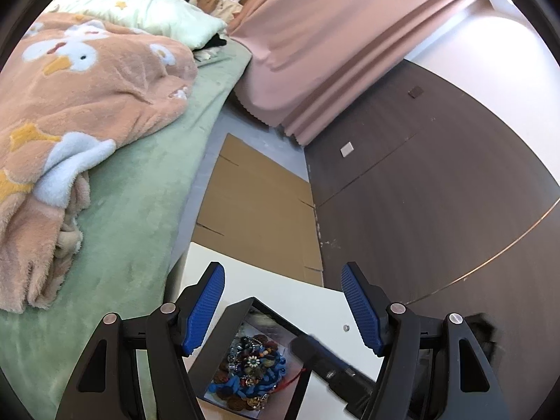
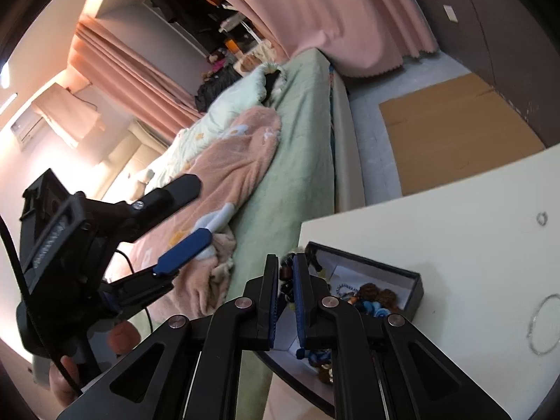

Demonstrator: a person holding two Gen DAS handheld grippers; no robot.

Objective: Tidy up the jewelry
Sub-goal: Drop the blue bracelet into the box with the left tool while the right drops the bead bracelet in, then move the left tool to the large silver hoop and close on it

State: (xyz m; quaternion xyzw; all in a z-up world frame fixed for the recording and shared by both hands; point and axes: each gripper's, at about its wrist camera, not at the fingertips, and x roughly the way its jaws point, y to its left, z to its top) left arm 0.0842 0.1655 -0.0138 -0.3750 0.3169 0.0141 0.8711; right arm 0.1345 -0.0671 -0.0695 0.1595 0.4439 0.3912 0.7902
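My right gripper (image 2: 286,276) sits low over the near end of the black box (image 2: 395,273), its blue pads nearly together; dark beads (image 2: 285,274) show in the narrow gap, but I can't tell whether they are pinched or only lie behind. My own fingers hide much of the box. From the left wrist view the left gripper (image 1: 281,304) is spread wide and holds nothing, hovering above the same box (image 1: 217,343). Inside it lies a jumble of jewelry (image 1: 250,374): blue cord, brown beads, a small flower piece, too tangled to separate. A thin wire ring (image 2: 544,323) rests on the smooth white table (image 2: 437,217). Beyond lie flat cardboard (image 1: 259,206), a fuzzy peach blanket (image 1: 84,105) on the green bed (image 1: 140,210), and pleated pink curtains (image 1: 315,42).
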